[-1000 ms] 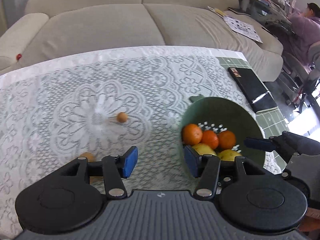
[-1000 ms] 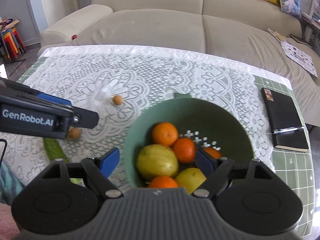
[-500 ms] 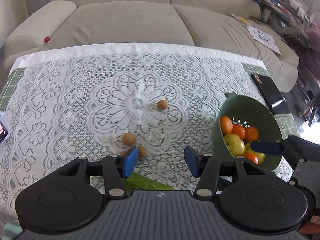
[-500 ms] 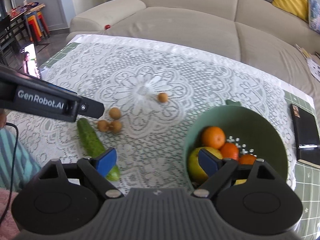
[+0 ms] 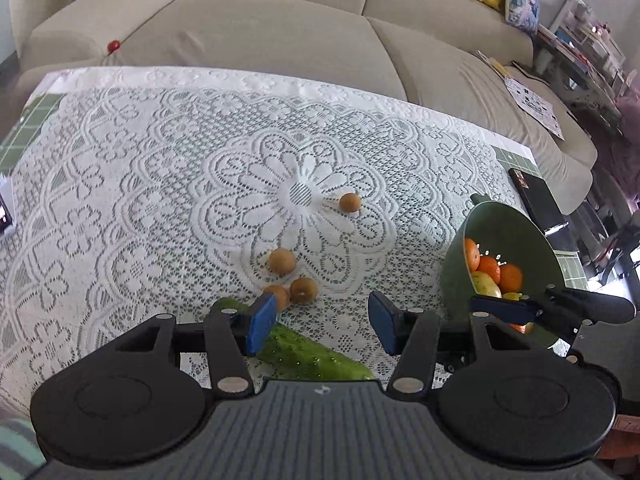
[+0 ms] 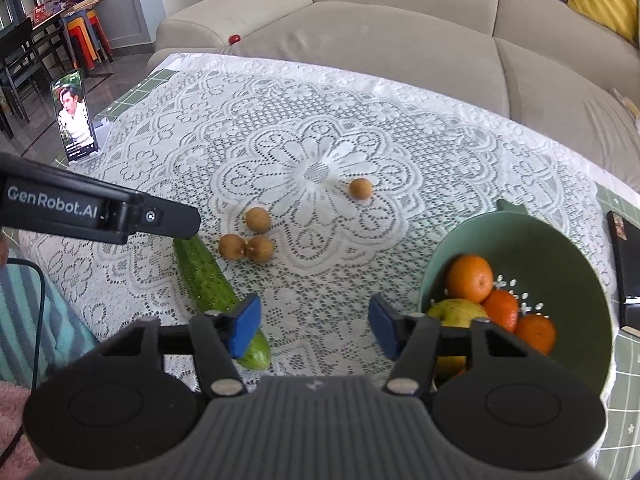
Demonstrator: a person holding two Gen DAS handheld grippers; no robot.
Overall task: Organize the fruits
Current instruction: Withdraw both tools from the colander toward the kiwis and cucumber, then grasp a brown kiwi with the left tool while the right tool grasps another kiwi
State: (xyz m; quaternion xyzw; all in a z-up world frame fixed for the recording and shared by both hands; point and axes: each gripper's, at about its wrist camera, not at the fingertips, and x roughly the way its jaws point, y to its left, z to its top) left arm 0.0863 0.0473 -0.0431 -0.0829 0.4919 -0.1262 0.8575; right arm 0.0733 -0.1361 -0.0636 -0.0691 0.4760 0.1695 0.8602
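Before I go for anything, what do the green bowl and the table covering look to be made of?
Green bowl: likely matte plastic, a uniform dull green with small drain holes moulded in its bottom, like a colander.
Table covering: white lace cloth, an openwork floral pattern with darker surface showing through the holes; whether cotton or synthetic is unclear.

Sitting on the cloth: four longans, one cucumber, one bowl at three o'clock, holding three oranges.

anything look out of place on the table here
Four small brown fruits lie loose on the lace cloth, outside the green bowl holding the other fruit. A cucumber lies among them, a vegetable.
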